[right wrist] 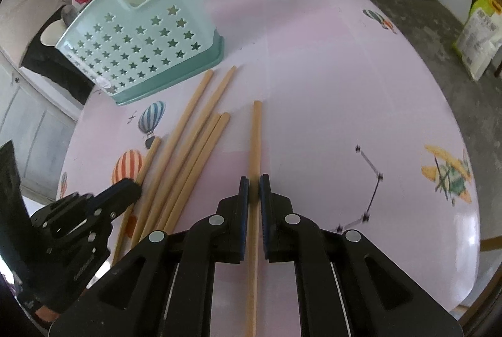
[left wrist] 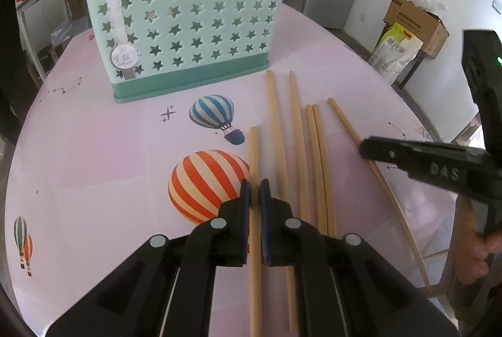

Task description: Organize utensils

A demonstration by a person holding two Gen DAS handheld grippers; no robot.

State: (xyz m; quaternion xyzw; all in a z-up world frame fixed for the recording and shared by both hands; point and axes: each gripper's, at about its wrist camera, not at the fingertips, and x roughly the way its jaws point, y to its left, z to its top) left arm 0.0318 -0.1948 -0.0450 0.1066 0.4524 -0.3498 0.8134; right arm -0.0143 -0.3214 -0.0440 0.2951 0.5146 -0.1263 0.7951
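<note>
Your left tool (left wrist: 254,191) clamps 1 chopstick (left wrist: 253,149); your right tool (right wrist: 254,188) clamps another (right wrist: 255,136). 4 chopsticks (left wrist: 317,155) lie on the table (left wrist: 94,149) between them, near the holder (left wrist: 185,23).

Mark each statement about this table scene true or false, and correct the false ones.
1. Six chopsticks lie on the table. True.
2. The left gripper is closed on the leftmost chopstick. True.
3. The right gripper is empty. False: it is closed on the rightmost chopstick.
4. The holder lies on its side. False: it stands upright.
5. The holder has round holes. False: its holes are star-shaped.
6. Balloons are printed on the tablecloth. True.
</note>
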